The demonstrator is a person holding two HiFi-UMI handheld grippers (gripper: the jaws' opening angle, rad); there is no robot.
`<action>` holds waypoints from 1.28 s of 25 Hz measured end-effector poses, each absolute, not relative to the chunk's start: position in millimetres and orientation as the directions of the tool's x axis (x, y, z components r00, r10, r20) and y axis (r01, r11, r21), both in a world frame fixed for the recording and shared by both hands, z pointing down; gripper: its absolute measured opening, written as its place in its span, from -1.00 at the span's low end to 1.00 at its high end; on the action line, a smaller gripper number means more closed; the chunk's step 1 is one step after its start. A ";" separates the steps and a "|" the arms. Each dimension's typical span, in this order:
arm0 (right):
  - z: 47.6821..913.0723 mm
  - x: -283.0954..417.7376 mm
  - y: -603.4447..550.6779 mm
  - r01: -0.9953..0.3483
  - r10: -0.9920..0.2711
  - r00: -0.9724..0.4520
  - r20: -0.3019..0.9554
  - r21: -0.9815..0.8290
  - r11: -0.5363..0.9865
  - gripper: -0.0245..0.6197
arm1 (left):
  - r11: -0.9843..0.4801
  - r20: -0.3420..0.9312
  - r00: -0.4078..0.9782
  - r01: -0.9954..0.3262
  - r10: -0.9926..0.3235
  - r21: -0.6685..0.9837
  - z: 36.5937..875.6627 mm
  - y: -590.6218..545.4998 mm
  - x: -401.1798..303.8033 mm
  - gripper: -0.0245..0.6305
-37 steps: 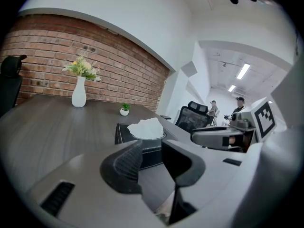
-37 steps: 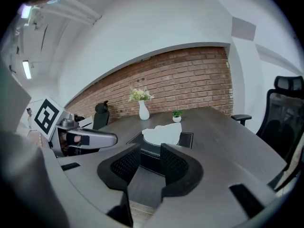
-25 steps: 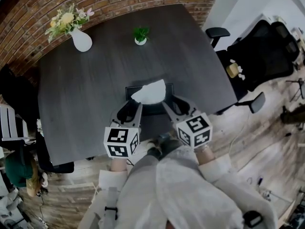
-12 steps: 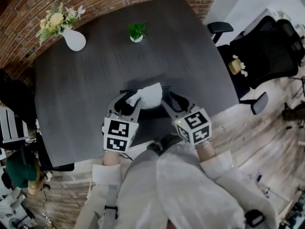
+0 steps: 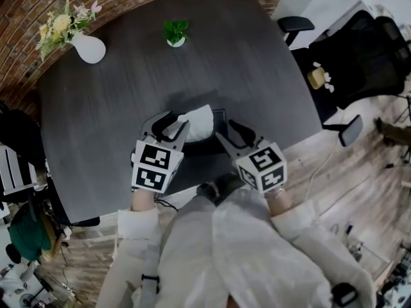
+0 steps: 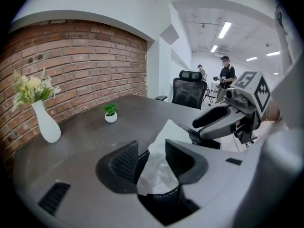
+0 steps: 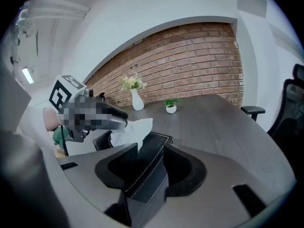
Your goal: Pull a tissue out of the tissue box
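Note:
A black tissue box (image 5: 215, 140) lies on the dark table (image 5: 115, 108) near its front edge, with a white tissue (image 5: 196, 122) sticking up out of its top. My left gripper (image 5: 168, 128) is open, and the tissue (image 6: 159, 170) stands loosely between its two pads (image 6: 124, 163). My right gripper (image 5: 231, 135) is at the box's right end. Its jaws are opening, with a corner of the box (image 7: 147, 163) between them. Beyond that corner the right gripper view shows the tissue (image 7: 137, 127).
A white vase of flowers (image 5: 88, 47) and a small potted plant (image 5: 174, 36) stand at the table's far side by the brick wall. Black office chairs (image 5: 359, 56) stand to the right of the table. People (image 6: 227, 77) stand far off in the room.
My left gripper has moved forward and down so that its jaws now flank the tissue. My right gripper has sunk onto the box's end. Both pairs of jaws stand wider.

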State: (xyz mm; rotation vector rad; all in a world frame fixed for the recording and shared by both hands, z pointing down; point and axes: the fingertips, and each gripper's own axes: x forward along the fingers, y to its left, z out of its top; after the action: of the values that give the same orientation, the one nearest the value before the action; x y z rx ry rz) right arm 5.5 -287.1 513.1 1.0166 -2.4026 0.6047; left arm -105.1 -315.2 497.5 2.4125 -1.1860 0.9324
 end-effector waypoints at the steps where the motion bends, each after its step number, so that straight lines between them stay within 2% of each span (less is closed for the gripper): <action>1: 513.6 5.1 -285.8 -0.743 -0.538 -0.625 0.565 -0.218 0.633 -0.46 | -0.621 0.671 0.453 -0.783 -0.587 -0.015 498.5 -315.9 -103.6 -0.44; 15: 523.8 1.9 -278.3 -0.723 -0.498 -0.637 0.589 -0.232 0.651 -0.44 | -0.678 0.709 0.484 -0.735 -0.513 0.011 510.1 -315.6 -87.1 -0.46; 19: 525.0 2.6 -278.4 -0.720 -0.495 -0.636 0.592 -0.223 0.658 -0.44 | -0.664 0.709 0.467 -0.748 -0.529 -0.004 511.1 -317.6 -87.0 -0.69; 32: 526.2 3.8 -277.7 -0.716 -0.484 -0.631 0.606 -0.215 0.664 -0.44 | -0.652 0.719 0.440 -0.758 -0.538 -0.024 512.0 -314.5 -87.5 -0.87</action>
State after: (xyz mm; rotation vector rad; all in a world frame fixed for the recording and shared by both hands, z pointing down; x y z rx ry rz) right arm 3.8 -277.7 526.2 0.9296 -2.3715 0.6079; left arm -87.5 -314.5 512.0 2.3942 -1.1128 1.0315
